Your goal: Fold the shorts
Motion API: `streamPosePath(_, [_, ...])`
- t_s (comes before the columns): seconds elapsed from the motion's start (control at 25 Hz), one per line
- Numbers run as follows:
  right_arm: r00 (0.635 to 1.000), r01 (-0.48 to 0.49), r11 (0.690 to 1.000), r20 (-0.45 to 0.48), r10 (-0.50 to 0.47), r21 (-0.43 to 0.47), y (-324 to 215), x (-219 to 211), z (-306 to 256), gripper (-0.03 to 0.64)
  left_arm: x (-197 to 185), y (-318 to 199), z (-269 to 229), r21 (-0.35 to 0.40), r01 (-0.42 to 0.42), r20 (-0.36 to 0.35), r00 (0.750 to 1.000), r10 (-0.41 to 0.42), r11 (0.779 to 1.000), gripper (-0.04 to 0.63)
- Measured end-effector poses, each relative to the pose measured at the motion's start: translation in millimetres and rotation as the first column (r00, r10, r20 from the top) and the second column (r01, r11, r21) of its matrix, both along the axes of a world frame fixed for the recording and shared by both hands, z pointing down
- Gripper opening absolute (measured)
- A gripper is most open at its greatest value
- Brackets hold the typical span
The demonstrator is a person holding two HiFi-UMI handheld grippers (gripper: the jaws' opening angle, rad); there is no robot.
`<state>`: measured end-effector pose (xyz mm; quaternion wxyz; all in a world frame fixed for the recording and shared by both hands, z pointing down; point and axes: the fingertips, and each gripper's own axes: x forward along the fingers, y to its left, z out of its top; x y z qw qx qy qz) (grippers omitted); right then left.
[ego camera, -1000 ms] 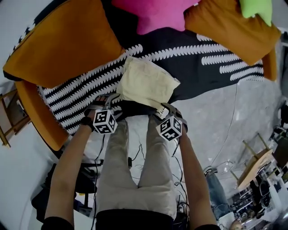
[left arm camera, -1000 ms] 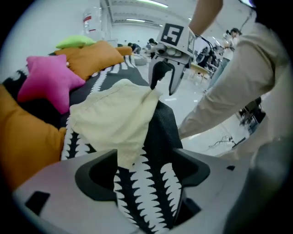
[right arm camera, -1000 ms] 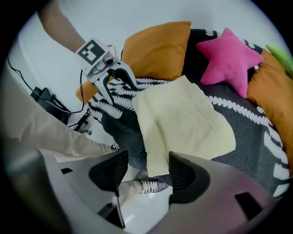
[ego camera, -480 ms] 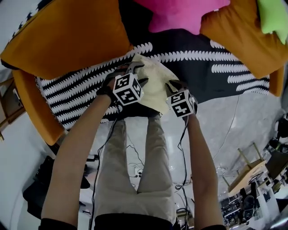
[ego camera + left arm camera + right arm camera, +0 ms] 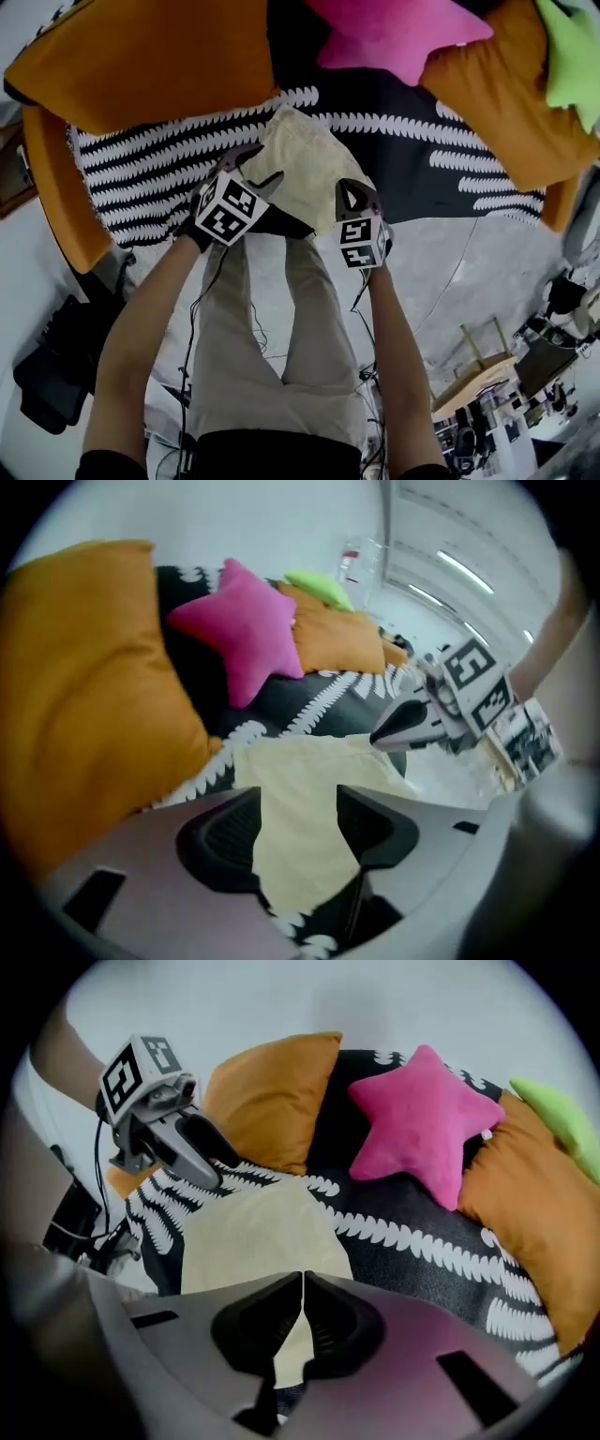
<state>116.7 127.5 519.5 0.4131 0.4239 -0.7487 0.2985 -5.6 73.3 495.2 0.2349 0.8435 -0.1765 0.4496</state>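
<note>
We are judging the fold to be well under way, since the pale yellow cotton shorts are lying as a compact, roughly rectangular packet near the front edge of the sofa seat, between our two tools. At the left, the left gripper is hovering over the packet's left edge with its jaws about half apart, having just been closing partway. The cloth is showing in the gap beyond them, but the pads are not pressing on it. At the right, the right gripper is sitting at the packet's near right corner with its jaws brought fully together. Pale cloth is showing just under the tips, and we are not managing to tell whether any edge is pinched there. As we are reading it, the next move is calling for a matching hold on both edges before the cloth is turned over again or smoothed flat. Around the shorts, the big orange cushion, the pink star-shaped plush cushion, a second orange cushion and a lime green cushion are all lying clear of the work. Only the black throw with white scalloped stripes underneath is threatening to get caught up with the shorts.
</note>
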Motion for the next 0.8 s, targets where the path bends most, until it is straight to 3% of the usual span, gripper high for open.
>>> streamPosePath(0.04, [0.999, 0.043, 0.999, -0.011, -0.043, 0.000, 3, -6, 1, 0.026, -16, 15, -3, -0.053, 0.114, -0.010, 0.993, -0.115, 0.992, 0.261])
streamPosePath(0.08, [0.996, 0.093, 0.996, -0.017, -0.093, 0.000, 3, -12, 2, 0.036, -32, 30, -5, -0.093, 0.224, -0.010, 0.974, -0.226, 0.970, 0.259])
streamPosePath(0.2, [0.971, 0.237, 0.971, -0.032, -0.237, -0.014, -8, -24, 2, 0.094, -75, 66, -4, -0.154, 0.475, 0.021, 0.878, -0.478, 0.866, 0.256])
streamPosePath(0.32, [0.953, 0.298, 0.953, -0.046, -0.301, -0.047, -7, -28, -6, 0.120, -105, 104, 0, -0.228, 0.629, 0.028, 0.767, -0.641, 0.743, 0.261])
streamPosePath(0.4, [0.949, 0.313, 0.948, -0.019, -0.314, -0.060, -19, -29, -11, 0.144, -113, 117, 9, -0.303, 0.710, 0.002, 0.667, -0.745, 0.635, 0.268])
streamPosePath(0.48, [0.943, 0.331, 0.939, 0.046, -0.328, -0.089, -44, -29, -17, 0.183, -113, 118, 18, -0.360, 0.758, -0.027, 0.575, -0.818, 0.544, 0.291])
streamPosePath(0.56, [0.933, 0.352, 0.926, 0.136, -0.334, -0.139, -67, -36, -30, 0.194, -108, 120, 22, -0.392, 0.776, -0.046, 0.519, -0.854, 0.493, 0.296])
streamPosePath(0.72, [0.909, 0.397, 0.904, 0.204, -0.363, -0.158, -108, -65, -37, 0.255, -110, 125, 28, -0.480, 0.766, -0.029, 0.474, -0.880, 0.428, 0.307])
streamPosePath(0.8, [0.887, 0.453, 0.871, 0.190, -0.420, -0.190, -124, -75, -17, 0.287, -102, 124, 32, -0.566, 0.738, -0.020, 0.435, -0.900, 0.369, 0.346])
